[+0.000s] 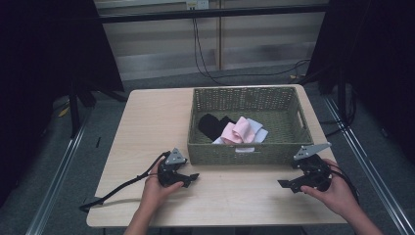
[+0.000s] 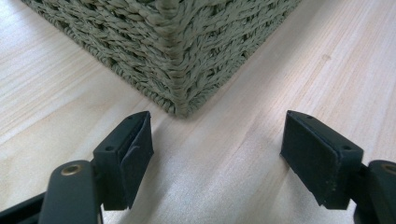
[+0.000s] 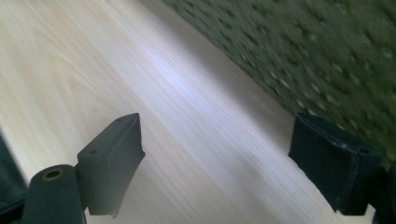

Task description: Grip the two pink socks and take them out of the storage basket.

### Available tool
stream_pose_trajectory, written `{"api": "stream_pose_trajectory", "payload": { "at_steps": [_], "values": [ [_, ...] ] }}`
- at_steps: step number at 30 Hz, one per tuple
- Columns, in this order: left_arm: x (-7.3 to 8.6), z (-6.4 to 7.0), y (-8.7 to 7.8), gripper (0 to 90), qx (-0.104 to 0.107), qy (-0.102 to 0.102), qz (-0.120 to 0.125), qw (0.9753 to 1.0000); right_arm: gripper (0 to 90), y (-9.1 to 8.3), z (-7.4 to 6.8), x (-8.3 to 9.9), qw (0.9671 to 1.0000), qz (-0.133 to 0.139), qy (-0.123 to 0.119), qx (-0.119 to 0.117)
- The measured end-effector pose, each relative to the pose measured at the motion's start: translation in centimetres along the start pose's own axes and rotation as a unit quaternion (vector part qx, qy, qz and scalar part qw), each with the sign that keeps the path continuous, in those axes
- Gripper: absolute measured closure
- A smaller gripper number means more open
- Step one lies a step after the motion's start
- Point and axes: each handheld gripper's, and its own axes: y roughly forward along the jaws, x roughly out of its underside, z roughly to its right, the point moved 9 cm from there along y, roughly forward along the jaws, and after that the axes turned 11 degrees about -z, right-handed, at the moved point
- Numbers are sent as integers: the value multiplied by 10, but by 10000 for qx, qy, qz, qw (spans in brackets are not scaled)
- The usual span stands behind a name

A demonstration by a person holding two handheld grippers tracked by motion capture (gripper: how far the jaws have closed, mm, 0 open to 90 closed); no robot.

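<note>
Both the left gripper (image 1: 190, 179) and the right gripper (image 1: 285, 184) rest low over the wooden surface (image 1: 147, 127) with jaws spread apart and empty, just in front of the woven basket (image 1: 235, 154) holding folded pink, black and pale cloths (image 1: 234, 129).

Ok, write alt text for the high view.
A person's hands hold the left tongs and right tongs, both open and empty, low over a light wooden table in front of a green woven basket. Inside the basket lie folded black, pink and pale blue cloths.
</note>
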Motion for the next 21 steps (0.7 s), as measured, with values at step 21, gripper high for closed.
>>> {"api": "stream_pose_trajectory", "payload": {
  "at_steps": [21],
  "values": [
    [0, 0, 0, 245, -6, 16, -19, 10000, 178, -34, -9, -66, 9984, -103, -564, 21]
  ]
}}
